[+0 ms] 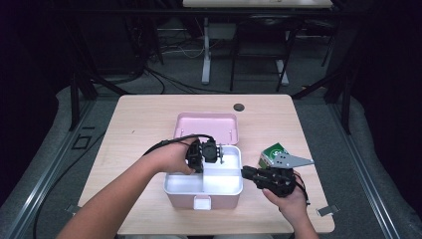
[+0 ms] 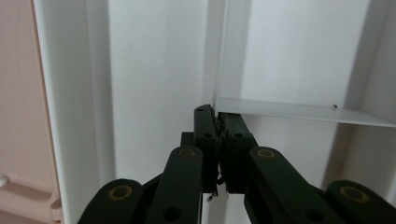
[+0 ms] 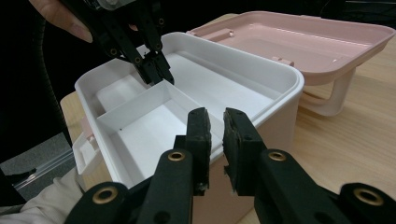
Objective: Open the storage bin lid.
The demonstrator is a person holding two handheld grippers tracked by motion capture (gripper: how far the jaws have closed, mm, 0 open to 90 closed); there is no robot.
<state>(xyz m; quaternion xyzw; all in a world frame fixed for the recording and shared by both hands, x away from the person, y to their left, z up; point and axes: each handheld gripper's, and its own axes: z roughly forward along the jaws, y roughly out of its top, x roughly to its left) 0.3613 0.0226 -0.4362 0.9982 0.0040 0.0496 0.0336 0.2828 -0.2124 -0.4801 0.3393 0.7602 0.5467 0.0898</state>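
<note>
Pink storage box (image 1: 185, 198): it stands near the front edge of the table (image 1: 139, 117), just ahead of you, with its pink lid (image 1: 206, 126) swung open and lying flat behind it.
White tray (image 1: 234, 191): it sits inside the box, level with the rim, split into compartments by a thin divider (image 3: 135, 100).
Left gripper (image 1: 208, 160): its jaws are pressed together on the top edge of that divider, at the spot where two divider walls meet, over the middle of the tray.
Right gripper (image 1: 246, 173): it pinches the tray's rim on the box's right side; a narrow slot stays between the jaws where the wall sits.
Step in hand: this looks like lifting the tray out of the box. Raise both hands together and keep the tray level, because the thin divider may flex or slip if one side leads.
Green carton (image 1: 272, 153): it lies just right of the box, behind your right hand (image 1: 291, 204); mind it as you swing away.
Table: pale wood, with a dark round cap (image 1: 239, 106) behind the lid.
Room: dim, grey floor, cables and black frame legs beyond the table.
</note>
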